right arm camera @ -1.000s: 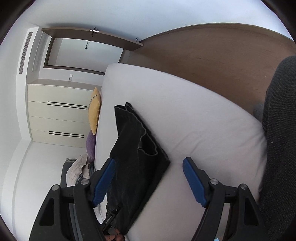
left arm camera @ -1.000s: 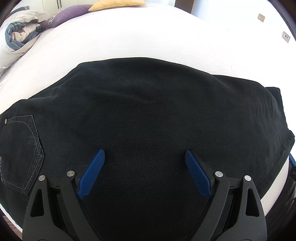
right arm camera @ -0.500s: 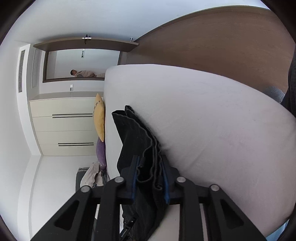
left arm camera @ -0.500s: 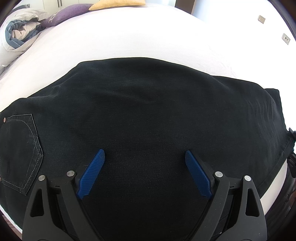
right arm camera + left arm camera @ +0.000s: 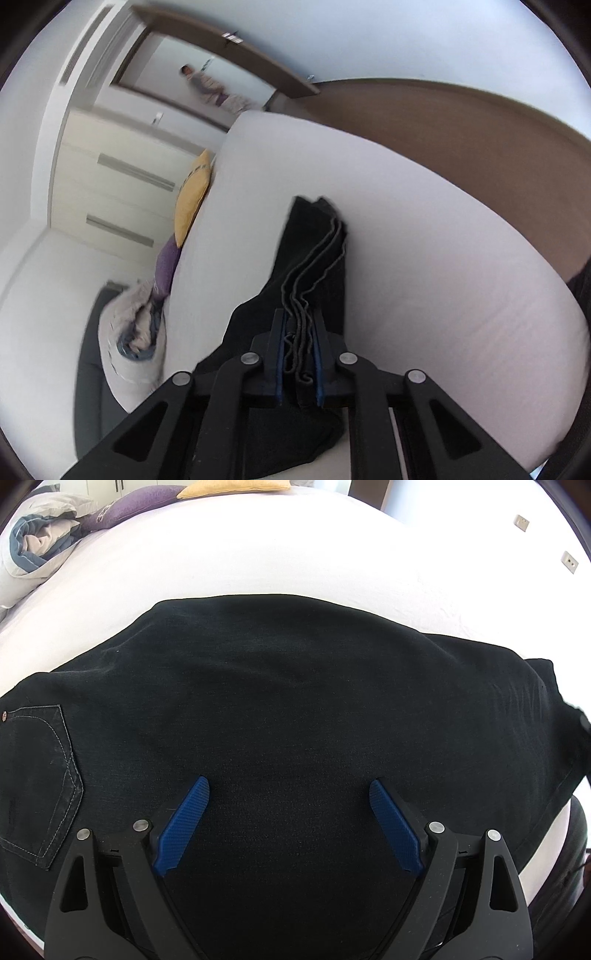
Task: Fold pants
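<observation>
Pants (image 5: 295,709), black denim with pale stitching on the back pocket (image 5: 37,782), lie flat across your white bed (image 5: 258,554). Your left gripper (image 5: 289,790) hangs over them with its ribbed blue pads (image 5: 183,823) wide apart. Your right gripper (image 5: 300,354) has just been closing and now pinches the stacked wavy hems. There's a yellow cushion (image 5: 192,195), a purple one (image 5: 166,262), cream drawers (image 5: 110,184) and a wood headboard (image 5: 461,129). The right view's pretty blurry.
</observation>
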The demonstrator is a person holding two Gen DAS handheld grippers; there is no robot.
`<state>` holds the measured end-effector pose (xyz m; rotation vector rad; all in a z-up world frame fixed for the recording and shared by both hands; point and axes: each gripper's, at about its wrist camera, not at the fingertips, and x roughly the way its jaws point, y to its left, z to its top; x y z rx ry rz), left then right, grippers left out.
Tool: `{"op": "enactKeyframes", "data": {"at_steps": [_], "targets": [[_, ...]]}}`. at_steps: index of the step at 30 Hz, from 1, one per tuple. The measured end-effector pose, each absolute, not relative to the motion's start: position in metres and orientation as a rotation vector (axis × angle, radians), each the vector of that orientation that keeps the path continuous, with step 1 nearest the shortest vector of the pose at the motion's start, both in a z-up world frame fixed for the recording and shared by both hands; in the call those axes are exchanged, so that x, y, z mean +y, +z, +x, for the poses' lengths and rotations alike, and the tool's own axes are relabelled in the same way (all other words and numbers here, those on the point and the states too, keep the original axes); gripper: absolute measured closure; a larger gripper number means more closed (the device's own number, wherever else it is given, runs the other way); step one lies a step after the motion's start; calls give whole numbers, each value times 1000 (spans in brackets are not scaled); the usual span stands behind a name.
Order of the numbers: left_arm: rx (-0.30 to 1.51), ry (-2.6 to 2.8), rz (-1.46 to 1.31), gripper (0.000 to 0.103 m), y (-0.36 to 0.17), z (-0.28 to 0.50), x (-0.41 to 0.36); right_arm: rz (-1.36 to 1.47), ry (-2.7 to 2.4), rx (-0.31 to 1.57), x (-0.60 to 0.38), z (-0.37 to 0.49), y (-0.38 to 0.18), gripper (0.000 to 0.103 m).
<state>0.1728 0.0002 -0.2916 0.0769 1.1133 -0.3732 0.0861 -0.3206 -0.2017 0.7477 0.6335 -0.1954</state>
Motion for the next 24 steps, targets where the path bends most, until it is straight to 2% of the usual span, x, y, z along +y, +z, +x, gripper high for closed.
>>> {"op": "enactKeyframes", "data": {"at_steps": [3, 6, 12, 17, 20, 24], "targets": [[1109, -377, 41, 15, -291, 175, 7, 380, -69, 743, -238, 119, -195, 89], [1105, -385, -14, 14, -288, 177, 16, 144, 47, 887, -167, 140, -228, 90], [1127, -465, -313, 14, -272, 189, 49, 112, 55, 891, -148, 141, -242, 90], [1184, -621, -454, 13, -257, 207, 26, 57, 49, 860, -140, 129, -237, 90], [1243, -712, -486, 4, -255, 219, 1, -20, 38, 840, -130, 125, -234, 90], [1312, -721, -428, 3, -260, 233, -26, -86, 40, 820, -118, 117, -232, 90]]}}
